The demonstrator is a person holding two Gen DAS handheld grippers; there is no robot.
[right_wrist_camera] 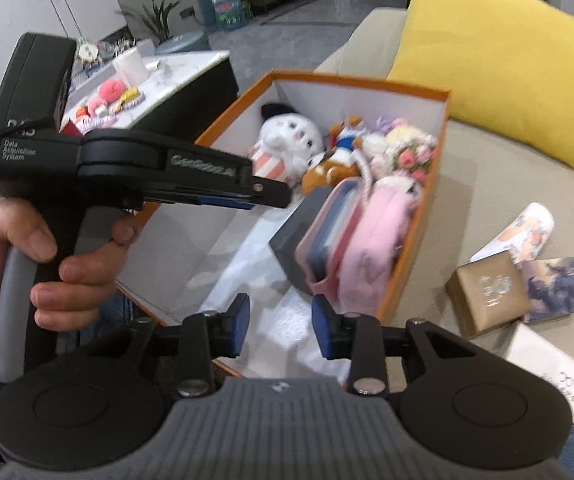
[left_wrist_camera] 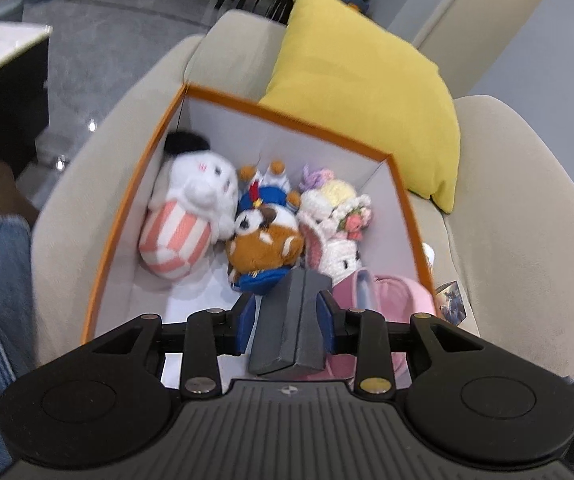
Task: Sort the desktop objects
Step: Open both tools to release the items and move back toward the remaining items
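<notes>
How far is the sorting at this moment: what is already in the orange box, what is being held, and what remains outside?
Done: plush toys and a pink pouch lie in the orange box. In hand: the left gripper is clamped on a dark grey box above it; the right gripper is open and empty. Left: a gold box and a picture card on the sofa, and small items on the marble table.

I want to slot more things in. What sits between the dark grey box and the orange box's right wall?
A pink pouch and a pink-rimmed case stand between the dark grey box and the orange box's right wall, clearest in the right wrist view.
</notes>
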